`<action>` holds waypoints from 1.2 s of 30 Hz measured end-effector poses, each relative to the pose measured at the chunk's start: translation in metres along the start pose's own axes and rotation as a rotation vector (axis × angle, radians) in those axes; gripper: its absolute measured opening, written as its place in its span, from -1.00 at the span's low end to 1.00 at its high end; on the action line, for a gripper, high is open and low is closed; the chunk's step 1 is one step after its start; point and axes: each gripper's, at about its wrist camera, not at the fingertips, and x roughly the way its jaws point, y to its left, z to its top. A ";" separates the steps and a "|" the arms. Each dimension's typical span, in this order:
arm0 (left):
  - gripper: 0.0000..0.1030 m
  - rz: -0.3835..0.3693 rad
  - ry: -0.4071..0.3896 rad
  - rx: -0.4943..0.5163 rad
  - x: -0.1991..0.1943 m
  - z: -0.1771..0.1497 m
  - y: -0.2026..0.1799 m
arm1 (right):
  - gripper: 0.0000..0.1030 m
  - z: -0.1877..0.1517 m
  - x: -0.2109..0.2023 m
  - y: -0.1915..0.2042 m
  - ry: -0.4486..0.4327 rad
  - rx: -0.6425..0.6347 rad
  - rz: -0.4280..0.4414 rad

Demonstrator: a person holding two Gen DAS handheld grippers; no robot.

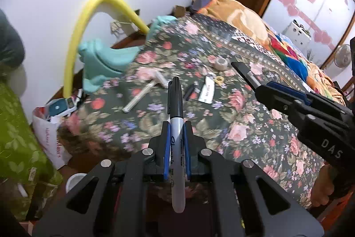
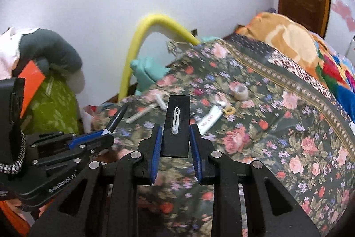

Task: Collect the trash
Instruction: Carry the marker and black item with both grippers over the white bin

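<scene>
Left wrist view: left gripper [image 1: 176, 137] clenched on a black marker [image 1: 176, 108], cap pointing ahead, barrel running back between the blue pads.
Right wrist view: right gripper [image 2: 175, 143] grasping a flat black card [image 2: 177, 126] with a small white pin on its face, upper end jutting ahead of the pads.
Held trash: both pieces lifted clear of the floral bedspread [image 1: 233, 126], each gripper angled downward.
Remaining trash: ahead of both grippers on the bed, a tape roll [image 1: 221, 63], a white tube [image 1: 206, 92], a white stick [image 1: 138, 99], a small dark cap [image 1: 189, 91].
Likely drop spot: white bag [image 1: 51, 132] on the floor, left of and below the left gripper; a judgement only.
Carrying well: keep both grips firm, hold the grippers apart to avoid knocking marker against card.
Release: lower over the bag mouth first, then let go one at a time.
Risk: thin card slipping from the pads if tilted.
</scene>
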 end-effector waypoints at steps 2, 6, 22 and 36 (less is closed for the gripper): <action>-0.81 0.006 -0.013 -0.017 -0.011 -0.006 0.011 | -0.55 0.000 -0.005 0.015 -0.010 -0.017 0.014; -0.81 0.039 -0.041 -0.052 -0.037 -0.021 0.037 | -0.55 -0.001 -0.012 0.049 -0.026 -0.060 0.047; -0.81 0.164 -0.084 -0.217 -0.107 -0.096 0.143 | -0.55 -0.031 -0.011 0.182 0.004 -0.227 0.180; -0.81 0.228 0.026 -0.394 -0.091 -0.166 0.230 | -0.55 -0.073 0.039 0.270 0.156 -0.336 0.232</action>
